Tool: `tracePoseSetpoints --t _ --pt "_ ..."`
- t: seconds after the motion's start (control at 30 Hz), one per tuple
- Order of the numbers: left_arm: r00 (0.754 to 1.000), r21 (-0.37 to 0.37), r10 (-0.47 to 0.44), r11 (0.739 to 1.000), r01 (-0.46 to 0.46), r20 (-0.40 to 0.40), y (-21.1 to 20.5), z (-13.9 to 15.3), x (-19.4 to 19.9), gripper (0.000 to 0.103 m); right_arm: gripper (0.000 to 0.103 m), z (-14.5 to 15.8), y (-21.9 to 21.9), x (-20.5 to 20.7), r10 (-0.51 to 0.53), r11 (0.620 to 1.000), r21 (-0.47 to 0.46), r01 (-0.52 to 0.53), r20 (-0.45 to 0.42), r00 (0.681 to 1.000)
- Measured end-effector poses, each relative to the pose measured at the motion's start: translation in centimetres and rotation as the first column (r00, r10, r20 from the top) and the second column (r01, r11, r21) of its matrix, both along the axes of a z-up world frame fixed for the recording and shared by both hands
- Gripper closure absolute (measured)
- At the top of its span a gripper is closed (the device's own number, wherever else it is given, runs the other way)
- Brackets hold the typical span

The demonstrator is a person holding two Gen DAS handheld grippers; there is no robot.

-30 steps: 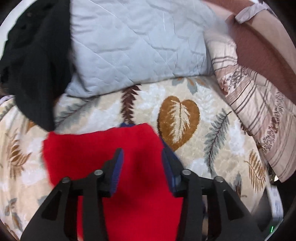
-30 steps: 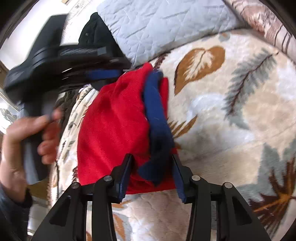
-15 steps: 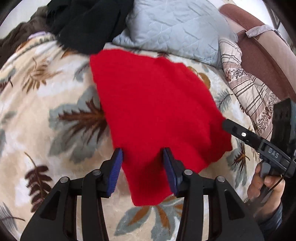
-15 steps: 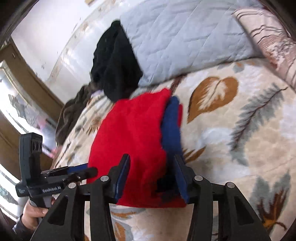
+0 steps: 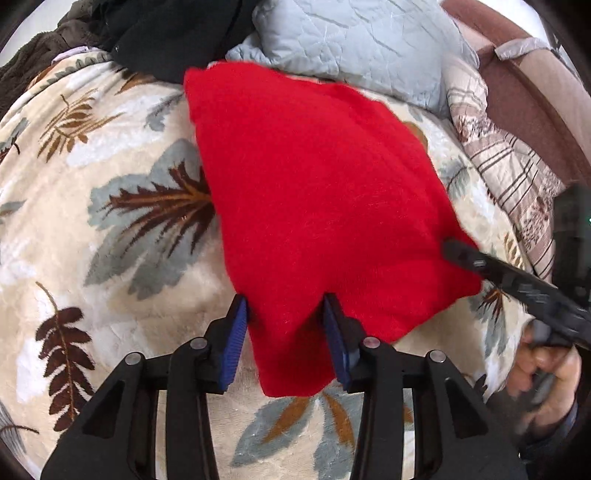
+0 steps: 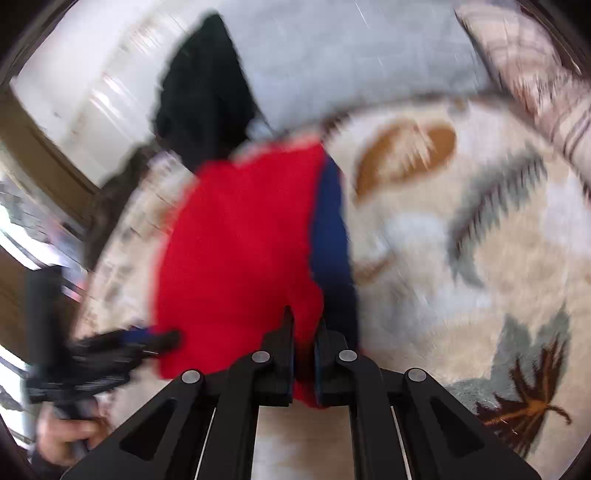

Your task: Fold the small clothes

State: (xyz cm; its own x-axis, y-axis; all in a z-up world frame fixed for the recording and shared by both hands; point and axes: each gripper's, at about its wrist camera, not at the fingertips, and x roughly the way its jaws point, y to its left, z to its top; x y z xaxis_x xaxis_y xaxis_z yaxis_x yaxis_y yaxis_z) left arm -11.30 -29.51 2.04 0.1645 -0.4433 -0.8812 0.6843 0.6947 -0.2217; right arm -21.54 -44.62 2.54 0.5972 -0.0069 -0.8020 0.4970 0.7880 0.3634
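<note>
Since a second ago your left tongs point(image 5: 284, 328) have dropped from the far end of the red garment point(image 5: 317, 206) to its near corner, and your right tongs point(image 6: 303, 354) have just been closing, with the garment's near edge between them. Your right tongs now pinch that edge tight, beside the navy band point(image 6: 330, 236), though that view is blurred. Your left tongs stand part open astride the corner; whether the blue pads point(image 5: 236, 339) press it, you cannot tell. The garment lies spread on the leaf-patterned blanket point(image 5: 110, 229), its far end near the grey quilted pillow point(image 5: 354, 40) and black clothing point(image 5: 173, 33).
</note>
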Motion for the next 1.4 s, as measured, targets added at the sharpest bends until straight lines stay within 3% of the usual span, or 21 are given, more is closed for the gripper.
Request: tracePoseSetpoints --t 0.07,0.13,0.3,0.4,0.57,0.67,0.73,0.77,0.83,0.9,1.0,1.07,1.17,1.23,1.3,1.4 --pt "1.0 -0.005 0.003 1.0 -0.003 -0.005 0.1 -0.6 -0.3 0.063 0.097 -1.4 -0.4 0.0 0.0 1.0 0.014 0.0 -0.005 1.0" --pt "1.0 -0.015 0.002 1.0 -0.002 0.009 0.2 -0.4 -0.5 0.063 0.095 -0.9 -0.4 0.0 -0.005 1.0 0.012 0.005 0.001 1.0" --pt "1.0 -0.063 0.002 0.998 0.0 0.017 0.8 1.8 -0.5 0.064 0.07 1.8 -0.4 0.0 0.019 0.999 -0.035 -0.018 0.033 0.999" --pt "0.999 -0.118 0.007 0.993 -0.001 0.046 0.9 3.9 -0.2 0.064 0.061 3.6 -1.7 0.5 0.021 0.999 -0.042 -0.018 0.09 0.996" --pt "0.994 -0.091 0.012 0.996 -0.002 0.107 -1.4 5.2 2.0 0.064 0.061 4.0 -4.8 5.1 0.016 1.0 -0.021 -0.014 0.108 0.994" --pt "0.992 -0.094 0.056 0.995 -0.045 0.116 -2.5 5.2 4.1 0.064 0.063 2.3 -6.9 7.7 -0.016 0.998 0.067 0.01 0.096 0.995" --pt "0.991 -0.09 0.079 0.994 -0.069 0.112 -3.0 4.8 5.2 0.064 0.09 0.9 -7.8 8.6 -0.036 0.985 0.17 0.019 0.096 0.995" --pt "0.991 -0.086 0.083 0.994 -0.074 0.108 -3.2 4.6 5.5 0.064 0.095 0.5 -7.8 8.8 -0.041 0.984 0.179 0.024 0.09 0.995" --pt "0.991 -0.087 0.083 0.993 -0.074 0.1 -3.4 4.2 5.9 0.064 0.095 1.3 -7.5 8.4 -0.051 0.992 0.125 0.037 0.116 0.992" --pt "0.991 -0.08 0.067 0.995 -0.059 0.112 -3.7 3.8 5.6 0.059 0.096 3.2 -6.9 7.2 -0.069 0.998 -0.001 0.07 0.176 0.982" --pt "0.991 -0.072 0.072 0.995 -0.064 0.112 -4.0 2.9 5.5 0.057 0.096 2.3 -6.9 7.3 -0.093 0.994 -0.049 0.1 0.128 0.987" --pt "0.991 -0.08 0.074 0.995 -0.065 0.11 -3.9 2.9 5.4 0.054 0.096 0.0 -7.0 7.8 -0.106 0.993 -0.049 0.109 0.064 0.992" --pt "0.992 -0.081 0.056 0.996 -0.047 0.117 -3.6 3.2 5.0 0.053 0.095 -1.6 -7.2 7.7 -0.114 0.993 -0.03 0.116 0.058 0.992" --pt "0.99 -0.09 0.057 0.995 -0.046 0.129 -3.0 3.8 4.6 0.053 0.091 -1.0 -7.2 7.5 -0.097 0.995 -0.022 0.099 0.068 0.993" --pt "0.988 -0.094 0.046 0.995 -0.032 0.148 -2.3 4.4 3.8 0.054 0.08 0.1 -7.2 6.8 -0.096 0.995 -0.026 0.099 0.081 0.992" --pt "0.983 -0.094 0.017 0.996 0.001 0.185 -1.4 5.1 2.1 0.054 0.08 2.3 -6.1 4.8 -0.073 0.996 -0.043 0.078 0.114 0.991"
